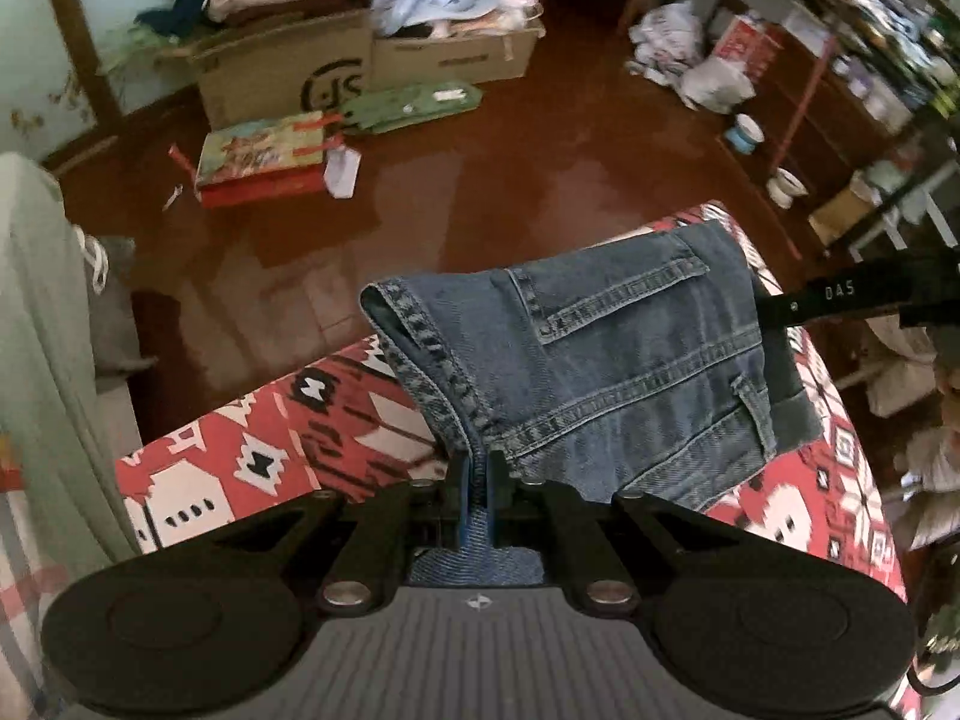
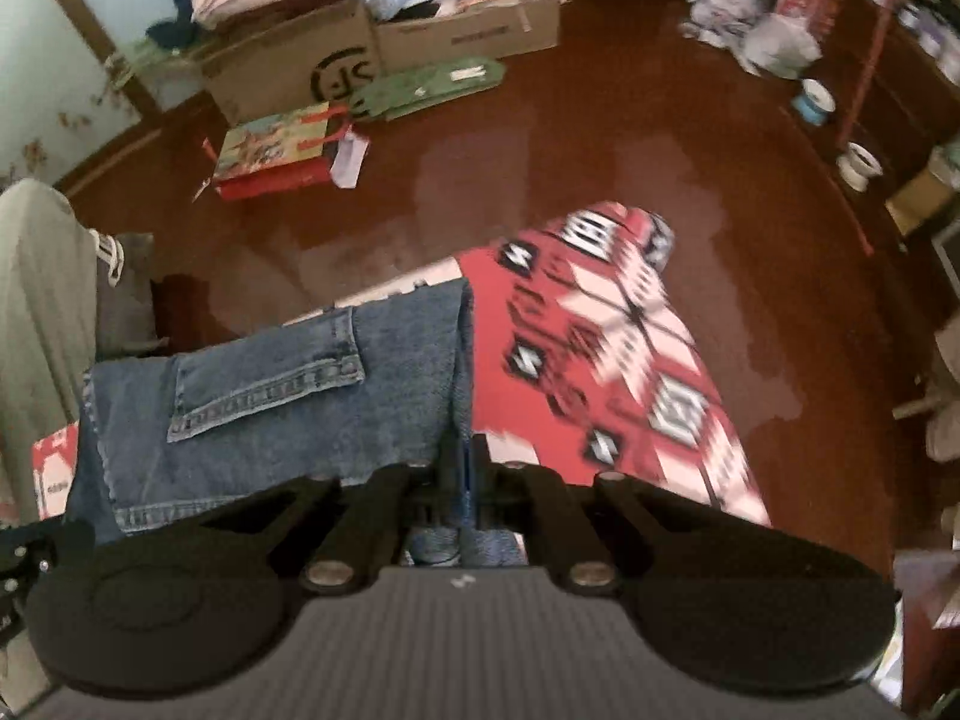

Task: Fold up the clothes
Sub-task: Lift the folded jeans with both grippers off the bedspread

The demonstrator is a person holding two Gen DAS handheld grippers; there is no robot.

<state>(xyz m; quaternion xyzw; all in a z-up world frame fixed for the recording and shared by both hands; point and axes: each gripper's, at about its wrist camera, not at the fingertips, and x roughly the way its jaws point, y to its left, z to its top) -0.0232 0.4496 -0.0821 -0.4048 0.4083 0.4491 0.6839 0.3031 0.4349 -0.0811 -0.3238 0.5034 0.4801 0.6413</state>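
The left gripper (image 1: 478,483) and right gripper (image 2: 474,468), jaws pinching opposite edges of one pair of jeans (image 1: 606,360), hold the folded denim above the red patterned worktop (image 1: 240,456). Keeping both edges level and taut should lay it flat. Behind, two cardboard boxes (image 1: 288,72) of clothes sit on the floor (image 1: 480,180).

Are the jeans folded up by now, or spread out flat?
Folded. The jeans form a compact doubled bundle with a back pocket on top, over the red patterned cloth, pinched by the left gripper and right gripper.
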